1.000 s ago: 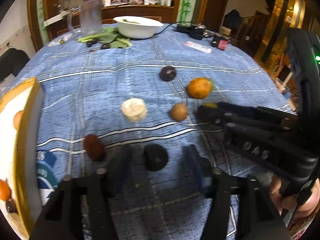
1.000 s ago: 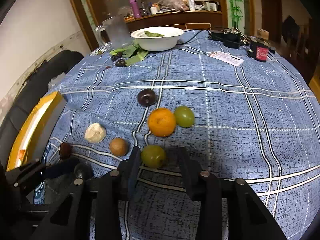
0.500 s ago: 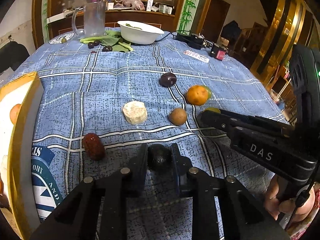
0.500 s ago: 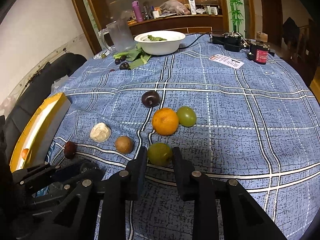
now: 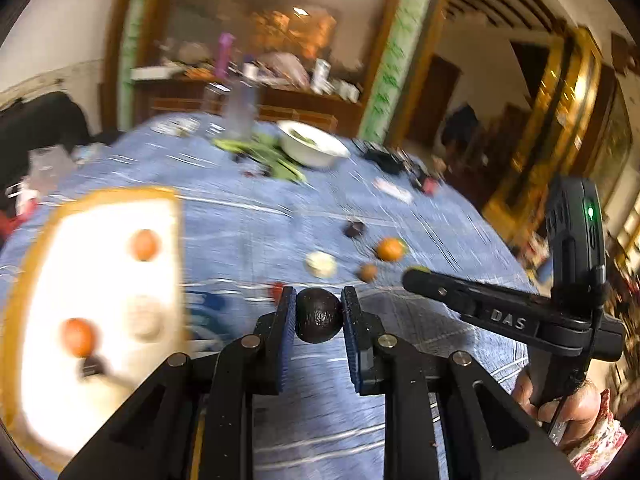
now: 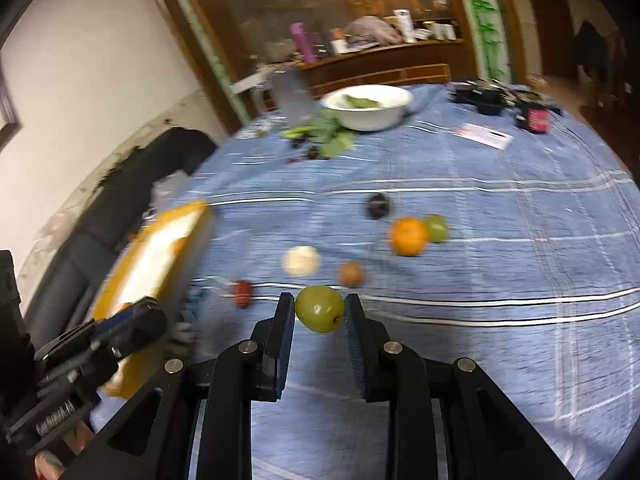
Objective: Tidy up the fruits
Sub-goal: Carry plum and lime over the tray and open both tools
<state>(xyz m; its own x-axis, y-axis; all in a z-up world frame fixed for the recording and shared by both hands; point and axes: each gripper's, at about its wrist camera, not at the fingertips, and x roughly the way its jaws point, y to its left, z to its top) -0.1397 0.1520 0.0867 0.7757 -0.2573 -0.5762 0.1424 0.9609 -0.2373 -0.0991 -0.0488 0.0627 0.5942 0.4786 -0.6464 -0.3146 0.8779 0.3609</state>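
My left gripper [image 5: 319,312] is shut on a dark round fruit [image 5: 319,321], held above the blue tablecloth. My right gripper [image 6: 320,309] is shut on a green fruit [image 6: 320,308], also lifted off the cloth. A yellow-rimmed white tray [image 5: 96,280] lies at the left with two orange fruits [image 5: 144,244] and a pale item in it. Left on the cloth are an orange [image 6: 409,236], a second green fruit [image 6: 437,227], a dark plum [image 6: 377,205], a brown fruit [image 6: 351,273], a pale round piece [image 6: 301,261] and a red fruit [image 6: 242,293].
A white bowl [image 6: 368,106] with greens, a clear jug [image 6: 294,96], leaves and small dark fruits stand at the table's far side. Black devices [image 6: 486,98] and a card [image 6: 484,136] lie far right. A dark chair [image 6: 120,200] stands behind the tray.
Both grippers closed on their fruits and lifted them off the cloth. The left one swung left toward the tray, which now shows its inside; the right one rose slightly.
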